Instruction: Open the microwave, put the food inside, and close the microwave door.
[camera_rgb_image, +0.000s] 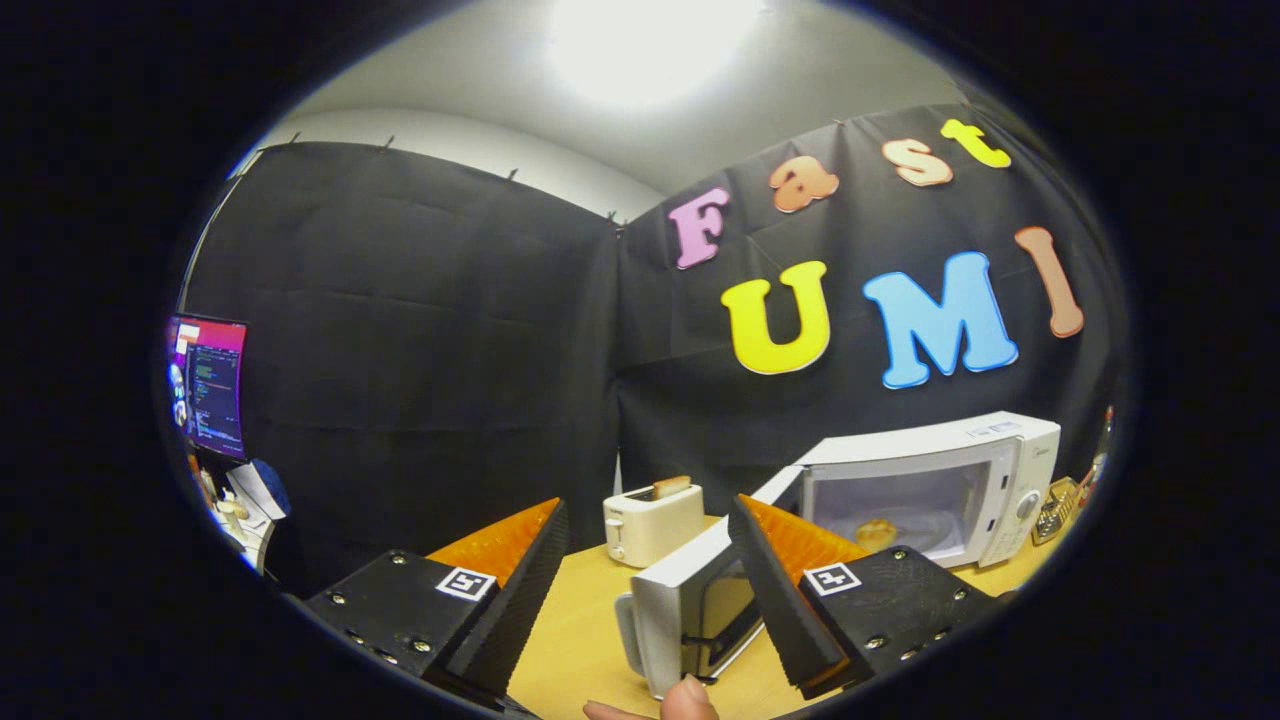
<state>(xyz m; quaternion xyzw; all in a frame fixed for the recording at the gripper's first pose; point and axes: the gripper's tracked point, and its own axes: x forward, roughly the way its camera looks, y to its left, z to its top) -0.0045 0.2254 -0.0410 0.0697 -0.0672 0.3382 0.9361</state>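
On the wooden counter a white microwave stands near the far right corner of the booth, its door swung wide open toward the camera so that the door's free edge and handle sit between the two fingers of the tool. The tool is released, its fingers spread well apart and holding nothing; the right finger overlaps the door in the view, though whether it touches the door cannot be told. Inside the lit microwave cavity a pale piece of food lies on the floor of the oven, well back from the opening. A bare strip of counter runs ahead of the left finger up to a white toaster, which stands just left of the open door with a slice of bread poking out of its slot. A fingertip shows at the near edge below the door. Beyond the counter's left edge a lit monitor stands against the black cloth wall.
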